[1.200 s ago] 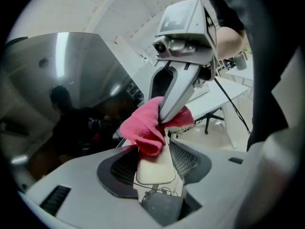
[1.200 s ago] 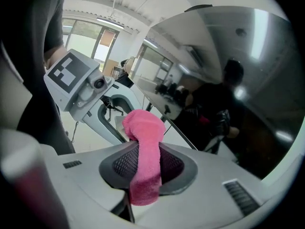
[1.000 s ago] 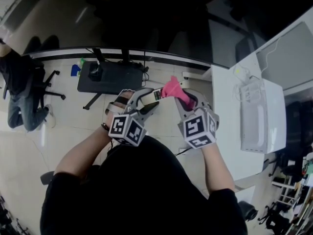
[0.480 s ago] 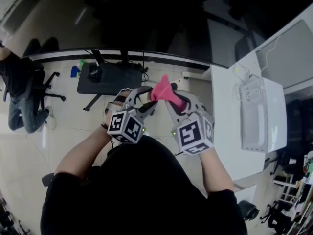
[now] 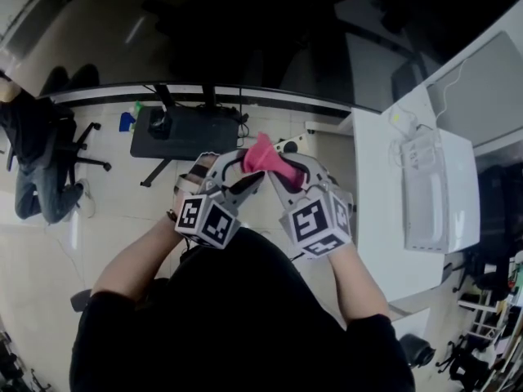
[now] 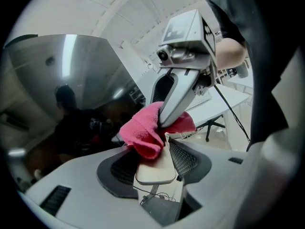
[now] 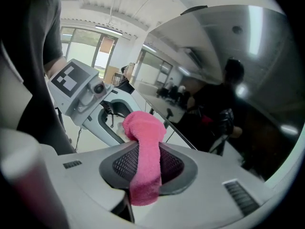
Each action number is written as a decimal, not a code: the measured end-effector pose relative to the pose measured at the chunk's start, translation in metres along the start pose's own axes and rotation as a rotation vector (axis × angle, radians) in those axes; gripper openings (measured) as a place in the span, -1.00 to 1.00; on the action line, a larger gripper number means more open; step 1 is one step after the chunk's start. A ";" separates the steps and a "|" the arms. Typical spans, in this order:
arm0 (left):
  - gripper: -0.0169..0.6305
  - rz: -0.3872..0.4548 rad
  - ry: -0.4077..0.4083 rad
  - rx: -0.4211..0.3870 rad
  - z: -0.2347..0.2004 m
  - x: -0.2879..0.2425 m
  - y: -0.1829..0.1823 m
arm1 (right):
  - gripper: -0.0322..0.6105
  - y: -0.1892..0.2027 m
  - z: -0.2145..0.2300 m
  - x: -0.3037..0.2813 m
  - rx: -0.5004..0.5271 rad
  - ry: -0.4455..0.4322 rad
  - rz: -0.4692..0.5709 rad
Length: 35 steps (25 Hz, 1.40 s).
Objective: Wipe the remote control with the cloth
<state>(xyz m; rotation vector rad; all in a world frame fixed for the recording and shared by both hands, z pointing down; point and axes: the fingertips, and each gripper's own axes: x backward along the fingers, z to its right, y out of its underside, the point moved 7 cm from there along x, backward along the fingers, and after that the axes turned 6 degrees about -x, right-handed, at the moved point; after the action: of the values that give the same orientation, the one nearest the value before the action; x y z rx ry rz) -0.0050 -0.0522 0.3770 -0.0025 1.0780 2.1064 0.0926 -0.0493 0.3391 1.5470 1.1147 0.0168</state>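
Observation:
My left gripper [image 5: 243,170] is shut on the remote control [image 6: 155,168], a pale beige bar lying lengthwise between its mesh pads. In the head view the cloth hides nearly all of the remote. My right gripper [image 5: 274,168] is shut on the pink cloth [image 5: 260,155]. It comes in from the right, with its tips meeting the left gripper's tips. In the left gripper view the cloth [image 6: 143,130] is bunched over the remote's far end, under the right gripper's fingers [image 6: 178,97]. In the right gripper view the cloth [image 7: 145,161] hangs between the pads and the left gripper [image 7: 107,118] stands just behind.
Both grippers are held in the air in front of the person's chest. A white desk [image 5: 380,194] with a white device [image 5: 437,190] stands at the right. A black table [image 5: 184,129] lies ahead on the floor. A person [image 5: 33,162] sits on a chair at far left.
The right gripper has slid the cloth leftward along the remote toward the left gripper. The remote's end, bare a second ago, is now covered. Both grippers sit a little lower and closer together.

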 end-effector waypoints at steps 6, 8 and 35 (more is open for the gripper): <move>-0.30 0.042 0.008 -0.006 0.007 0.009 -0.003 | -0.60 0.025 0.044 0.019 -0.113 0.150 -0.047; -0.30 0.052 0.010 -0.001 0.008 0.011 -0.005 | -0.60 0.033 0.056 0.023 -0.129 0.176 -0.050; -0.30 0.894 0.412 1.813 -0.039 0.020 0.036 | -0.60 -0.010 0.027 -0.002 -0.762 -0.208 0.547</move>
<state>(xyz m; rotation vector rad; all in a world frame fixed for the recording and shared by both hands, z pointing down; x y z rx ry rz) -0.0541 -0.0800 0.3702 1.0720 3.2267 0.8777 0.1008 -0.0721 0.3236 1.0727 0.4033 0.5726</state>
